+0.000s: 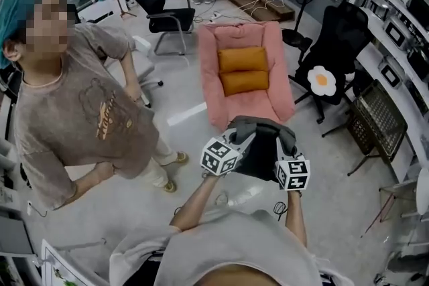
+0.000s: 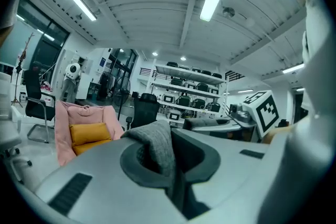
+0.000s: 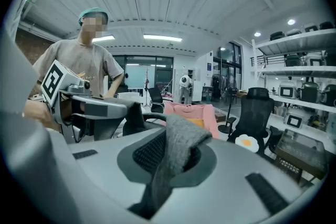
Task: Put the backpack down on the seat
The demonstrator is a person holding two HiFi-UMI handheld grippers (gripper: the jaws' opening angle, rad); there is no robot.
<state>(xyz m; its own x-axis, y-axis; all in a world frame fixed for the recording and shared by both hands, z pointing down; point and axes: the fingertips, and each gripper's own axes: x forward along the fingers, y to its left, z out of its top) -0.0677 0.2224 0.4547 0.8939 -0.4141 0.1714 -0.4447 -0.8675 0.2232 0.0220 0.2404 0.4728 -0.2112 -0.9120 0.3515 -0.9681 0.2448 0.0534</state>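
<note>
A dark grey backpack [image 1: 260,145] hangs in the air between both grippers, just in front of the pink seat [image 1: 244,94] with its orange cushion [image 1: 242,70]. My left gripper [image 1: 241,140] is shut on a grey backpack strap [image 2: 156,149] that runs through its jaws. My right gripper [image 1: 284,147] is shut on the other grey strap [image 3: 177,152]. In the left gripper view the pink seat [image 2: 84,131] lies ahead to the left. In the right gripper view the seat [image 3: 190,111] lies straight ahead. The bag's lower part is hidden behind the grippers.
A person [image 1: 80,110] stands at the left, hands on hips. A black office chair [image 1: 167,10] stands behind the seat, and another with an egg-shaped cushion [image 1: 322,80] to its right. Shelves [image 1: 402,23] and a wire basket [image 1: 379,117] line the right side.
</note>
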